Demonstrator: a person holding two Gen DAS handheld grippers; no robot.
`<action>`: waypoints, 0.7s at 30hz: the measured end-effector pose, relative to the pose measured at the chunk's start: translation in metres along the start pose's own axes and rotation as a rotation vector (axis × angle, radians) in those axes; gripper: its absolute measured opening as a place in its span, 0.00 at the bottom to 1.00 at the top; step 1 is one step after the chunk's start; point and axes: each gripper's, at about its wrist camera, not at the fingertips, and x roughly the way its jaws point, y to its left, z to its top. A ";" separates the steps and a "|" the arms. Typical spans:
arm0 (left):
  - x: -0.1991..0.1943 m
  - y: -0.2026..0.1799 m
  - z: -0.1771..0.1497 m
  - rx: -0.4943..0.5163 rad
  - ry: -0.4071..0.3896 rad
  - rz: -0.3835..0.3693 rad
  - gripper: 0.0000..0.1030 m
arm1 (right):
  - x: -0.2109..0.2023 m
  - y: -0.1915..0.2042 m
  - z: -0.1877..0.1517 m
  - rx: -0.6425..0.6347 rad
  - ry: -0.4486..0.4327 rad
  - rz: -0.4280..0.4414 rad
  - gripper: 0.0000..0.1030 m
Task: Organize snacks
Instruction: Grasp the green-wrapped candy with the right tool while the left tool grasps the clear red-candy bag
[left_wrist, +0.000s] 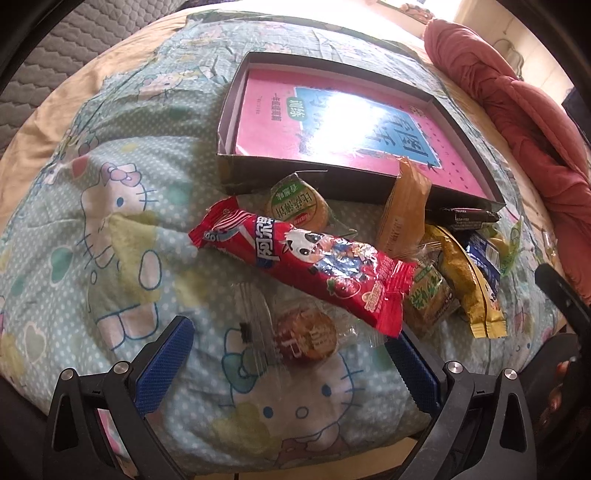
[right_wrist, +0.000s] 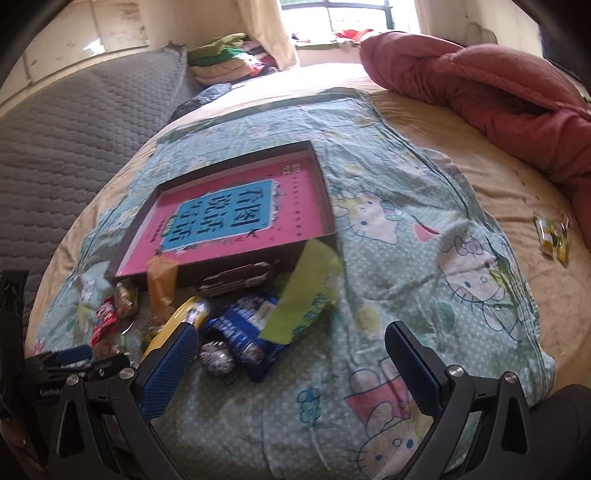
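Note:
A pile of snack packets lies on a cartoon-cat blanket in front of a shallow dark box (left_wrist: 229, 173) (right_wrist: 325, 192) lined with a pink book. My left gripper (left_wrist: 291, 354) is open, its blue pads straddling a round pastry in clear wrap (left_wrist: 306, 338). A long red wafer packet (left_wrist: 295, 269) lies just beyond it, with a green round cake (left_wrist: 295, 206), a tan packet (left_wrist: 402, 210) and a yellow packet (left_wrist: 461, 280) nearby. My right gripper (right_wrist: 291, 350) is open above a blue packet (right_wrist: 247, 325), a lime-green packet (right_wrist: 306, 299) and a silver wrapped sweet (right_wrist: 218, 356).
A pink-red quilt (right_wrist: 480, 81) is bunched at the right of the bed. A small green-yellow packet (right_wrist: 552, 236) lies apart on the beige sheet. A grey quilted cover (right_wrist: 66, 155) lies to the left. Folded clothes (right_wrist: 225, 55) sit by the window.

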 end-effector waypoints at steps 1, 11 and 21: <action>0.000 0.000 0.000 0.003 0.001 -0.001 0.99 | 0.001 -0.002 0.001 0.009 0.001 -0.005 0.99; -0.001 -0.004 0.001 0.029 -0.016 -0.016 0.99 | 0.024 -0.019 0.014 0.069 0.041 -0.031 0.97; -0.002 -0.004 0.001 0.029 -0.026 -0.028 0.96 | 0.056 -0.020 0.016 0.072 0.127 0.037 0.67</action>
